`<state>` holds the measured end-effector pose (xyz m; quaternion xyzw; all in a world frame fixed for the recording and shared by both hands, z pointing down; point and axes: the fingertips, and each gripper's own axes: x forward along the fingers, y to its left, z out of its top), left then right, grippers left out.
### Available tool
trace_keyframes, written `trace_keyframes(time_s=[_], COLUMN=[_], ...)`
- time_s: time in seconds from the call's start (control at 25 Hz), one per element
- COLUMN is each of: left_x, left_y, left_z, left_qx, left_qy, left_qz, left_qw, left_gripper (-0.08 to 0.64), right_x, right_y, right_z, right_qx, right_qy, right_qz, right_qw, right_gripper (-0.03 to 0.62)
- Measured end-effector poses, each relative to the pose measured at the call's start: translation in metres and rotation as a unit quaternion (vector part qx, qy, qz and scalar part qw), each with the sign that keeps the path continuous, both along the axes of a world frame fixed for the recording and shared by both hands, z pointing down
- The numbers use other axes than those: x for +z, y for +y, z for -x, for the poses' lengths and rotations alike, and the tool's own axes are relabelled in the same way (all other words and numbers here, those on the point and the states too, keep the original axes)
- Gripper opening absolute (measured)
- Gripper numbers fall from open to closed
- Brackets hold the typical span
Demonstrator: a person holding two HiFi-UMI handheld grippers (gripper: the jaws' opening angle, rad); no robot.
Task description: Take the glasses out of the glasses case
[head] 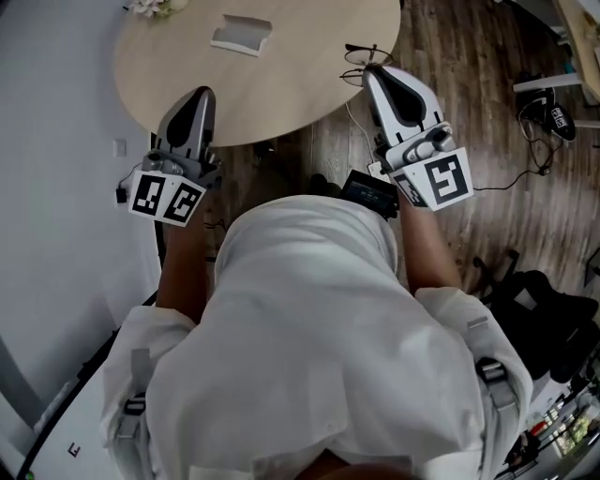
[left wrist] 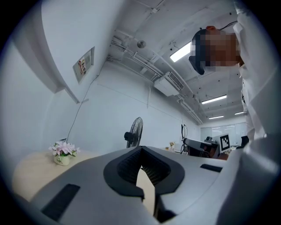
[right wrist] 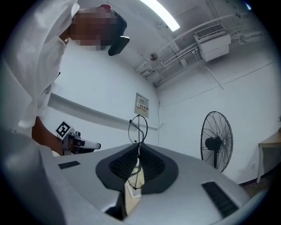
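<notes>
The pale grey glasses case (head: pixel 241 36) lies on the round wooden table (head: pixel 309 84), near its far side. My right gripper (head: pixel 373 70) hangs over the table's right edge, shut on a pair of thin wire-rimmed glasses (head: pixel 364 54). In the right gripper view one round lens (right wrist: pixel 138 128) stands up beyond the fingertips, with the frame pinched between the pads (right wrist: pixel 149 165). My left gripper (head: pixel 199 96) is over the table's near left edge, apart from the case. Its jaws meet at the tip (left wrist: pixel 141 149) with nothing between them.
A small pot of pink flowers (left wrist: pixel 63 151) stands at the table's far left edge (head: pixel 155 7). A standing fan (right wrist: pixel 216 143) is by the wall. Cables and a black bag (head: pixel 544 309) lie on the wooden floor to the right.
</notes>
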<state>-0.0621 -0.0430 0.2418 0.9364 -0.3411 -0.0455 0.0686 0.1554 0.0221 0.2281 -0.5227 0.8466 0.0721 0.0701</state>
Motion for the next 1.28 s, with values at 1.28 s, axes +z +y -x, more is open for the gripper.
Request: trace_keyframes(time_s=[1.28], left_x=[0.052], left_y=[0.110], left_z=[0.116], left_qx=[-0.004], left_qy=[0.000], left_qz=[0.063], left_qw=[0.9980], left_gripper=[0.005], right_x=[0.064], right_y=[0.091], right_z=[0.106], right_qx=[0.041], right_qy=[0.002], right_qz=[0.105], right_qw=[0.994], right_gripper=[0.032])
